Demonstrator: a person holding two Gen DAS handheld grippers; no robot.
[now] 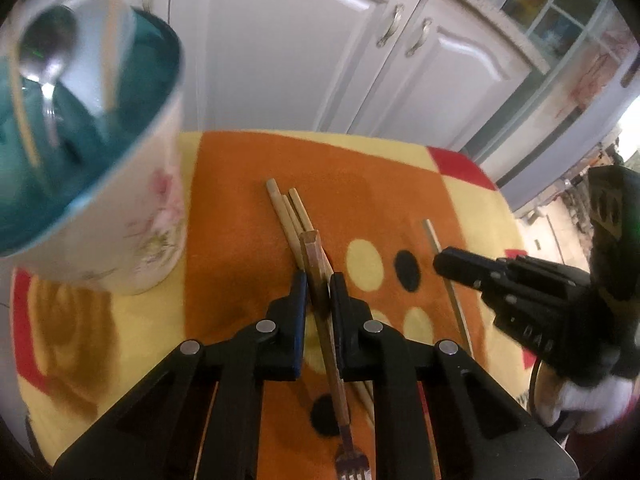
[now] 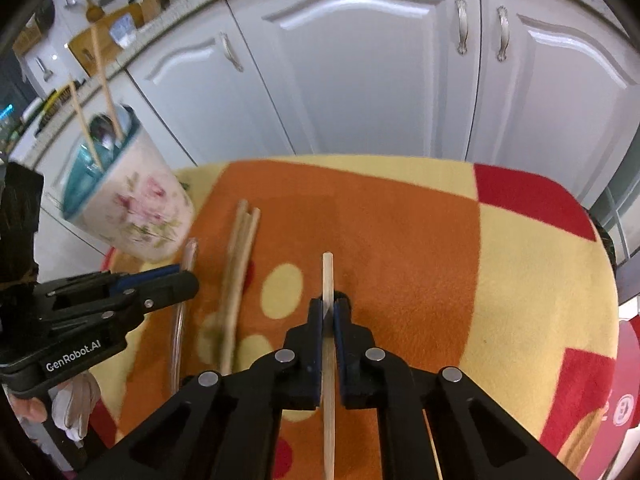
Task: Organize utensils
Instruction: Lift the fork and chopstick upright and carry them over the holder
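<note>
Teal lined the inside of the floral cup point(image 1: 152, 216) at the upper left of the left wrist view, and a metal spoon point(image 1: 46, 64) and two pale chopsticks point(image 1: 110, 52) stood in it. The cup sat at the left edge of a fleecy blanket point(image 1: 240, 208) in orange, yellow and red, with yellow and black dots, which covered the tabletop. Just right of the cup, at the centre of the frame, a bundle of wooden chopsticks point(image 1: 280, 204) lay on the orange patch. The left gripper point(image 1: 319, 292) had its fingers drawn narrow on the brown wooden handle of a fork point(image 1: 340, 396), whose metal tines showed at the bottom edge. Further right, the right gripper point(image 1: 448, 264) reached in from the right edge, closed on a thin stick point(image 1: 434, 240) that lay over the blanket. White cupboard doors point(image 1: 288, 40) filled the background.

In the right wrist view the cup point(image 2: 136, 208) stood at the upper left, blurred. Below it the left gripper point(image 2: 188, 282) came in from the left edge, with a gloved hand point(image 2: 76, 404) under it. Right of that lay the bundle of chopsticks point(image 2: 240, 256). At the centre the right gripper point(image 2: 328, 308) held a single pale chopstick point(image 2: 328, 276) between nearly closed fingers, the stick pointing up the frame. Red patches of the blanket point(image 2: 520, 196) lay at the right.
</note>
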